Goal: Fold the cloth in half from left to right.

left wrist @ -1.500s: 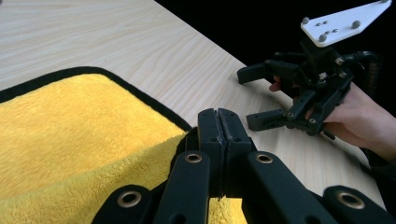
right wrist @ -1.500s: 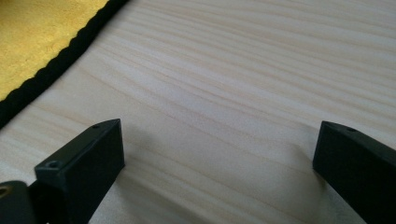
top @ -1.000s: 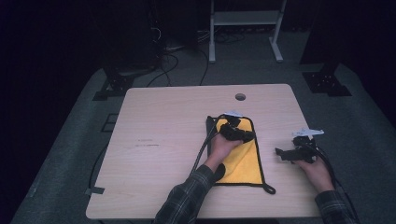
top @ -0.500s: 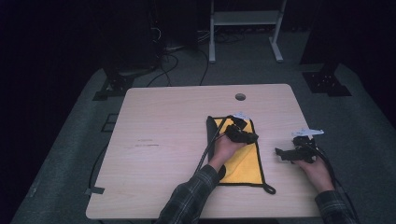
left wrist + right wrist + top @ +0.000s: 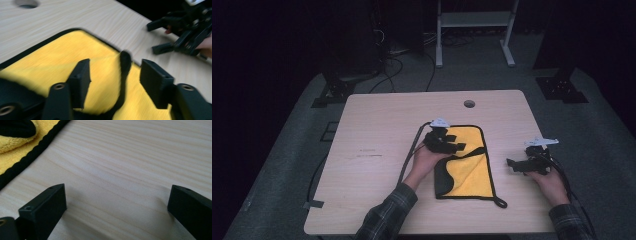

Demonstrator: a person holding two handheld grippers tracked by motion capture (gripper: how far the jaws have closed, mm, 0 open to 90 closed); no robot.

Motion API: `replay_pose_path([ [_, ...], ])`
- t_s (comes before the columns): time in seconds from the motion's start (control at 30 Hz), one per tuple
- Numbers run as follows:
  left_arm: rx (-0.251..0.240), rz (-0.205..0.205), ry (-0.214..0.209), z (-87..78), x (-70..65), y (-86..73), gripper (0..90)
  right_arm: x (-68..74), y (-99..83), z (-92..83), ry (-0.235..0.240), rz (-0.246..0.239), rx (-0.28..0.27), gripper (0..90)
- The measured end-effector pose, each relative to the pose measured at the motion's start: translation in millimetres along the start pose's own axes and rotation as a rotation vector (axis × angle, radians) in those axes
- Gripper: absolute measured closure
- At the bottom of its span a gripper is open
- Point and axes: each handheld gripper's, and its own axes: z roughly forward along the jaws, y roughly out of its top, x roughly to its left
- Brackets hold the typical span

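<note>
A yellow cloth (image 5: 472,172) with a black border lies on the wooden table (image 5: 377,130), right of middle, with its lower left corner turned over to show a dark underside. My left gripper (image 5: 456,147) hovers over the cloth's upper left part. Its jaws have just been opening. In the left gripper view the left gripper (image 5: 115,67) is open, and a raised black-edged fold of the cloth (image 5: 75,50) stands loose between the jaws, pressed by neither. My right gripper (image 5: 514,165) rests on bare wood to the right of the cloth, jaws wide apart. Beyond the right gripper (image 5: 117,195), the cloth (image 5: 15,142) lies at upper left.
A round cable hole (image 5: 469,103) sits near the table's far edge. The left gripper's cable (image 5: 409,155) trails across the table's middle toward the person. A white frame (image 5: 472,20) and dark stands (image 5: 562,85) stand on the grey floor behind the table.
The left gripper has opened, let go of the cloth fold, and moved left and slightly up over the cloth. The right gripper has stayed put.
</note>
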Motion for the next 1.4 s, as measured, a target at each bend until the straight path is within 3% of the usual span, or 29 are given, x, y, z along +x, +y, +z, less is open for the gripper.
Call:
replay_pose_path([
  [0.2,0.005,-0.019,0.088,-25.0,16.9,-24.5,36.1,0.0,0.0,0.0,-0.001,0.0,0.0,1.1],
  [0.33,0.027,-0.041,0.127,-31.0,27.1,-37.9,36.1,0.2,0.1,0.0,-0.001,0.002,0.0,1.1],
  [0.63,0.094,-0.056,0.16,-18.0,26.6,-49.4,39.1,0.1,0.2,0.3,-0.002,0.001,-0.002,1.1],
  [0.83,0.094,-0.026,0.187,-13.2,19.3,-51.9,53.3,0.1,0.2,0.2,-0.002,0.0,-0.002,1.1],
  [1.03,0.092,-0.042,0.145,-13.1,17.3,-55.6,82.0,0.1,0.2,0.2,-0.002,0.0,-0.002,1.1],
  [1.27,0.119,-0.029,0.123,-19.9,12.0,-59.1,85.0,0.1,0.2,0.2,-0.002,0.0,-0.002,1.1],
  [1.4,0.135,-0.046,0.107,-30.9,9.9,-64.5,85.1,0.1,0.2,0.2,-0.002,0.0,-0.002,1.1],
])
